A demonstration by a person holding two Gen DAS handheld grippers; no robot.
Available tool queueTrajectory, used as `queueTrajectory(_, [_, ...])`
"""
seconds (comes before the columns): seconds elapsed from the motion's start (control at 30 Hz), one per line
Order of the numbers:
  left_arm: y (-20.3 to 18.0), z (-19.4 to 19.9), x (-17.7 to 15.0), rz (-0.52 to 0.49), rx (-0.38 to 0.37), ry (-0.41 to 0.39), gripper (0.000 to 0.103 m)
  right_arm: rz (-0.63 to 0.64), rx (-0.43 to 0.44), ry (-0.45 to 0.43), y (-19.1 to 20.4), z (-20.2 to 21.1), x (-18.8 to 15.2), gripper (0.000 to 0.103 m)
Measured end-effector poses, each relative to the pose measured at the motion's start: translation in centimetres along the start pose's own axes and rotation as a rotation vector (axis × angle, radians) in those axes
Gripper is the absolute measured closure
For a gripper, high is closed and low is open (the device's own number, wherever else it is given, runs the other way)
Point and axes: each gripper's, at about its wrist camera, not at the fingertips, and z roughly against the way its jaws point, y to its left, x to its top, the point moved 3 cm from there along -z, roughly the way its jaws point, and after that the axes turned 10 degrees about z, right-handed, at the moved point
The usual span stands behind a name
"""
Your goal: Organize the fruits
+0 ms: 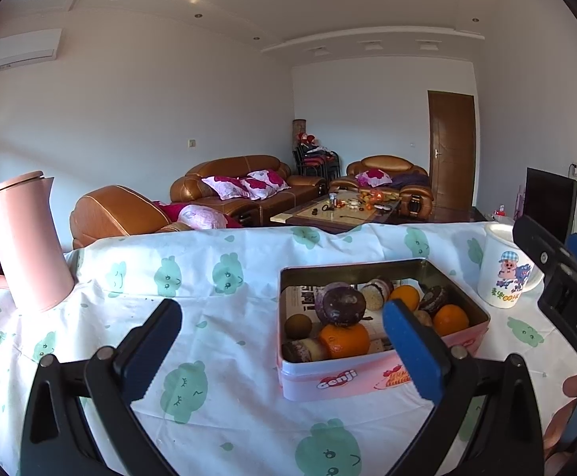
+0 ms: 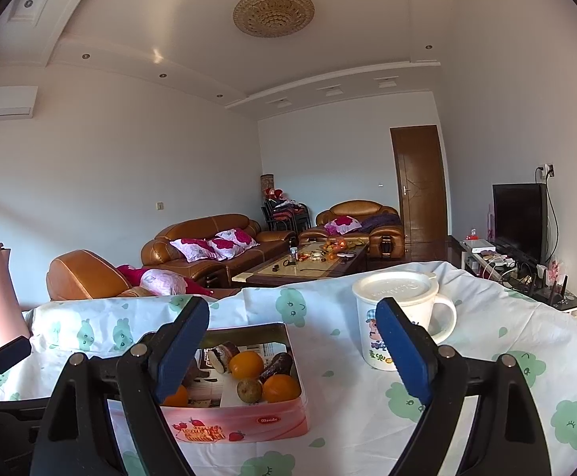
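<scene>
A pink tin box [image 1: 340,382] stands on the cloth-covered table and holds several oranges [image 1: 344,340], a dark purple fruit [image 1: 342,304], a brown round fruit [image 1: 298,326] and chocolate-coated cakes. It also shows in the right wrist view [image 2: 244,422], with oranges [image 2: 281,388] and a brown fruit [image 2: 249,390]. My left gripper [image 1: 284,341] is open and empty, just short of the tin's near left side. My right gripper [image 2: 294,347] is open and empty, above the table between the tin and the mug. The right gripper's body shows at the right edge of the left wrist view [image 1: 562,277].
A white cartoon mug [image 2: 397,319] with a lid stands right of the tin; it also shows in the left wrist view [image 1: 504,265]. A pink kettle [image 1: 20,242] stands at the table's far left. The white tablecloth with green prints [image 1: 217,357] covers the table. Sofas and a coffee table lie beyond.
</scene>
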Motion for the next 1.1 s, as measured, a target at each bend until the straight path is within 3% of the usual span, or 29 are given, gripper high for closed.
queueTrajectory(1.1, [0.36,-0.24,-0.28,0.012,0.015,0.020,0.000,0.001,0.000,0.002,0.10,0.06,0.06,0.016])
